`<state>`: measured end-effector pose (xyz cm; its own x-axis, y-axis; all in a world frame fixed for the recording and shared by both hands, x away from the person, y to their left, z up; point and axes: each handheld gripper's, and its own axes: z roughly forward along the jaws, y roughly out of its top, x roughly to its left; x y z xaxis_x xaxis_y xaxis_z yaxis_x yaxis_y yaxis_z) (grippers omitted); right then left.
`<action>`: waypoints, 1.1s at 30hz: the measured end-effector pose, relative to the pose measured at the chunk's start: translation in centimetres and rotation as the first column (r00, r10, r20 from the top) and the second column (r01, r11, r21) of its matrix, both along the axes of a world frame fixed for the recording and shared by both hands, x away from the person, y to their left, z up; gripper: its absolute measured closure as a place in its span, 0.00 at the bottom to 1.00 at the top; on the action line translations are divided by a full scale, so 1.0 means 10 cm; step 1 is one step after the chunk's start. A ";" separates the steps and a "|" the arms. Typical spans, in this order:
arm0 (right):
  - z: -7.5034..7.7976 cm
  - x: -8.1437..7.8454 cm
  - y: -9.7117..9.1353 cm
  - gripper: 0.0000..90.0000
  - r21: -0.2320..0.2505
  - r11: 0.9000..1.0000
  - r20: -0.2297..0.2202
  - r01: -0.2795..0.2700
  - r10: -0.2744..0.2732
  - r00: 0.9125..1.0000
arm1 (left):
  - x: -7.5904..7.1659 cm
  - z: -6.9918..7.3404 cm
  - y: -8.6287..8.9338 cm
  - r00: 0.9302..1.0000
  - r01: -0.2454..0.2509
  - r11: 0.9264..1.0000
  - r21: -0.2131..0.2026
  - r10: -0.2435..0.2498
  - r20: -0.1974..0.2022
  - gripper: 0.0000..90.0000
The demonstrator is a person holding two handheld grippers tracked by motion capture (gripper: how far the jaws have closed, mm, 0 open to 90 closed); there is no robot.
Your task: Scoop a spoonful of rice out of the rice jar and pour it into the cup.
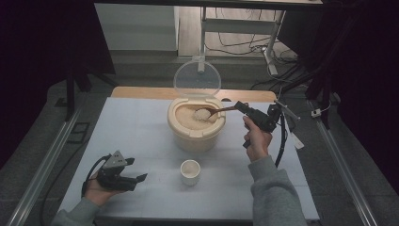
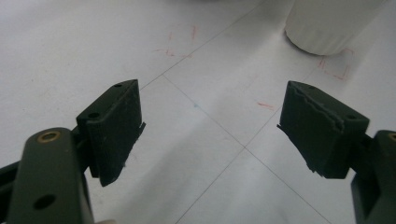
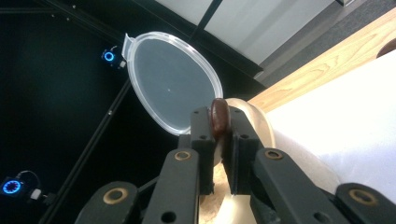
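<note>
A cream rice container (image 1: 195, 129) stands mid-table with its clear lid (image 1: 197, 78) hinged up behind it. My right gripper (image 1: 241, 108) is shut on the handle of a brown wooden spoon (image 1: 221, 110), whose bowl holds a heap of rice (image 1: 202, 113) just over the rice in the container. In the right gripper view the spoon handle's end (image 3: 218, 118) shows pinched between the jaws of the right gripper (image 3: 218, 135), with the lid (image 3: 170, 81) beyond. A small white cup (image 1: 190, 171) stands in front of the container. My left gripper (image 1: 136, 170) rests low at the front left, open, holding nothing; its own view, with the left gripper (image 2: 212, 126) low in it, shows the cup's base (image 2: 327, 25) ahead.
The white tabletop (image 1: 141, 141) has faint red marks (image 2: 180, 44) and thin seam lines. A wooden board edge (image 1: 141, 92) runs along the far side. Cables and a table frame (image 1: 244, 28) lie on the floor behind. Metal rails flank the table.
</note>
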<state>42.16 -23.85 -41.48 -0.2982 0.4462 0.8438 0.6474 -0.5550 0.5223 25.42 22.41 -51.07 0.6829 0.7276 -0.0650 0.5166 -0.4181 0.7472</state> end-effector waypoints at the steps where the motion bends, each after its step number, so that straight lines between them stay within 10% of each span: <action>1: 0.01 0.00 -0.01 0.92 -0.001 1.000 -0.004 -0.004 0.004 1.000 | 0.00 0.00 0.00 1.000 0.001 1.000 0.001 -0.001 0.000 0.23; 33: 0.07 -0.10 -0.07 0.92 0.043 0.998 -0.025 -0.052 0.053 0.998 | 0.00 0.01 0.00 1.000 0.003 1.000 0.001 -0.003 0.003 0.23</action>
<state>41.16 -24.52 -40.82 -0.2982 0.3940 0.8694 0.6893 -0.5411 0.4817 25.37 22.40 -51.00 0.6850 0.7258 -0.0624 0.5132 -0.4200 0.7485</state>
